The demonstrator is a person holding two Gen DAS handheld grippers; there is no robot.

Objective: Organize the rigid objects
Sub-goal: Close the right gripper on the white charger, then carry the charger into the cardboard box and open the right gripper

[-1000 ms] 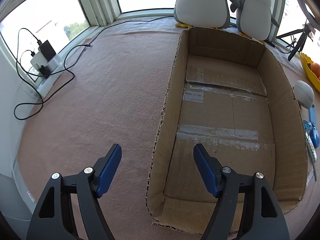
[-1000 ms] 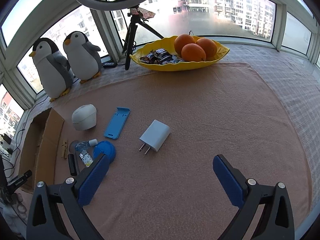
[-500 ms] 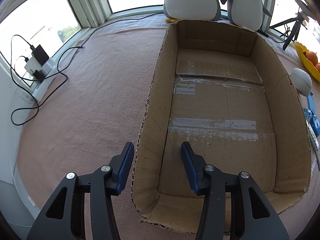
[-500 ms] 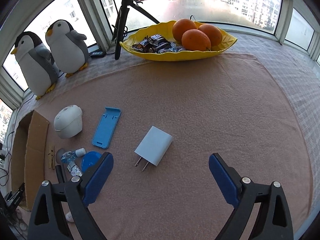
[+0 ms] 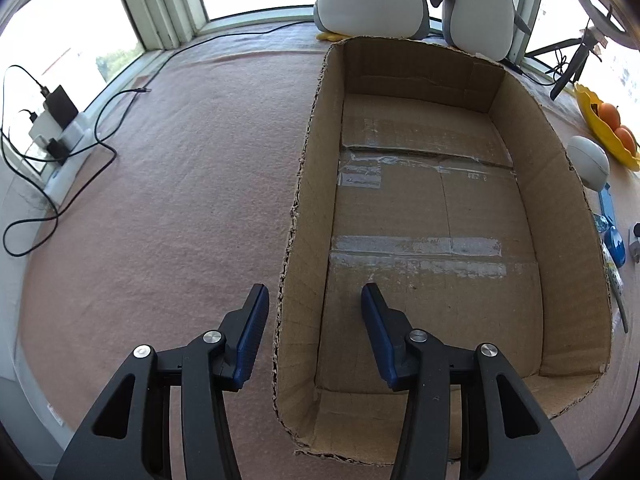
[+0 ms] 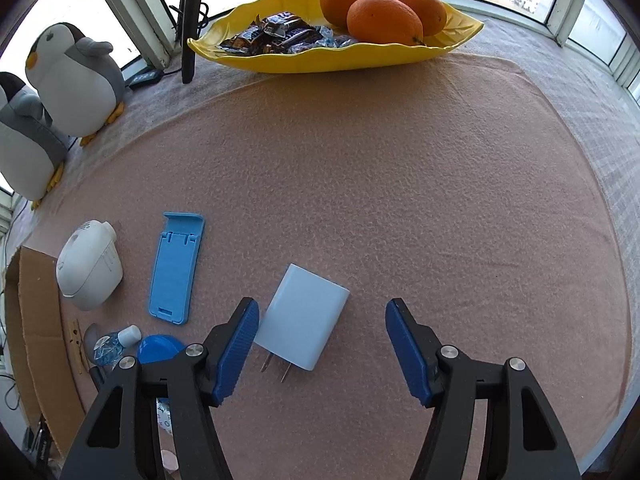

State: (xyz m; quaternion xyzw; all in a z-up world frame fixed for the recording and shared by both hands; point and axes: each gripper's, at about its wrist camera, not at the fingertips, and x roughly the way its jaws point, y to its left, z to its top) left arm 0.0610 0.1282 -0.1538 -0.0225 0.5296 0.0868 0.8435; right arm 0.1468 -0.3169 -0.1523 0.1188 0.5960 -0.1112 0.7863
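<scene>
The left claw points forward and down, its jaws parted with a clear gap between the blue pads, gripping nothing. The right claw is angled down likewise, its jaws spread wider, nothing held between the blue pads

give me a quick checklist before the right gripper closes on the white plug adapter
1. Right gripper open: ok.
2. White rectangular plug adapter between the fingers: not ok, it sits close to the left finger, with a wide gap to the right one.
3. Metal prongs clear of the pads: cannot tell.
4. Blue plastic phone stand out of the closing path: ok, it lies apart, to the left.
5. Open brown cardboard box ready to receive: ok, nothing inside.
6. Left gripper astride the box's left wall: ok, open, not gripping.
</scene>
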